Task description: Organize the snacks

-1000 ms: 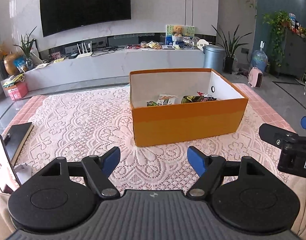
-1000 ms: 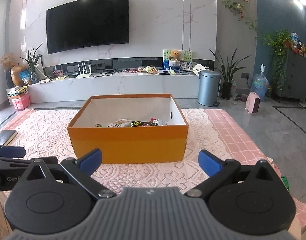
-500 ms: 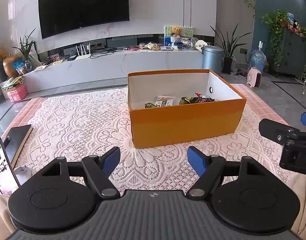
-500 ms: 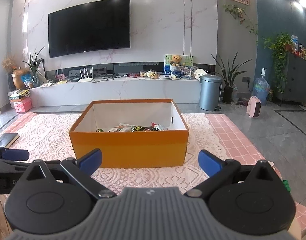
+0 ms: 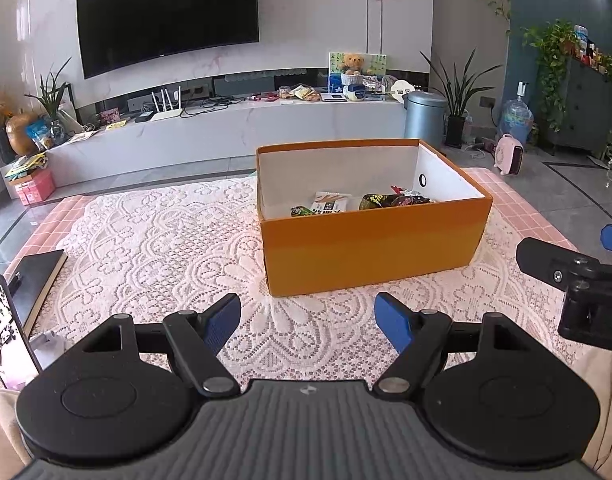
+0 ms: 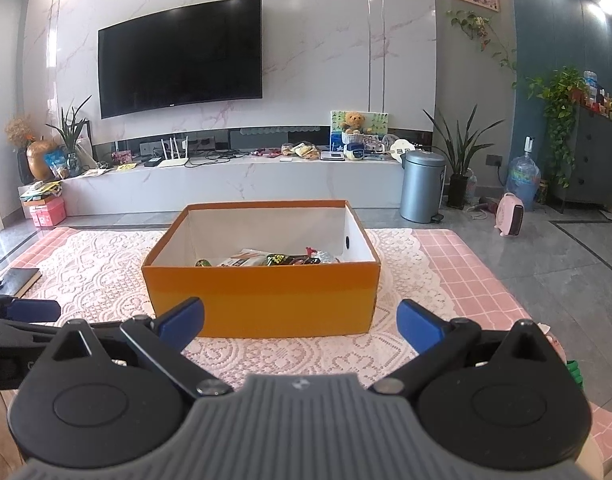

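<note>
1. My left gripper [image 5: 308, 322] hangs over the lace cloth [image 5: 154, 248], jaws spread wide, nothing between the blue pads.
2. My right gripper [image 6: 300, 320] is the same: jaws wide apart, empty, facing the box [image 6: 262, 304] square on.
3. The orange box sits open-topped on the lace, white inside, well ahead of both grippers.
4. The snacks [image 5: 362, 202] lie in a low heap on the box floor, toward its right end: a white packet, a dark one with yellow print, a small green one at the left.
5. From the right wrist view the same snacks show just over the front wall.
6. The lace covers a pink checked table [image 6: 466, 272], bare along its right and left edges.
7. A dark notebook [image 5: 38, 276] lies at the cloth's left edge, with a lit phone [image 5: 6, 328] standing nearer me.
8. Beyond: grey tiled floor, a long white console [image 6: 242, 184] strewn with odds and ends, a black TV [image 6: 180, 50] on the marble wall.
9. A grey bin [image 6: 422, 186] stands by the console's right end, plants beside it, a pink heater [image 6: 512, 220] on the floor.
</note>
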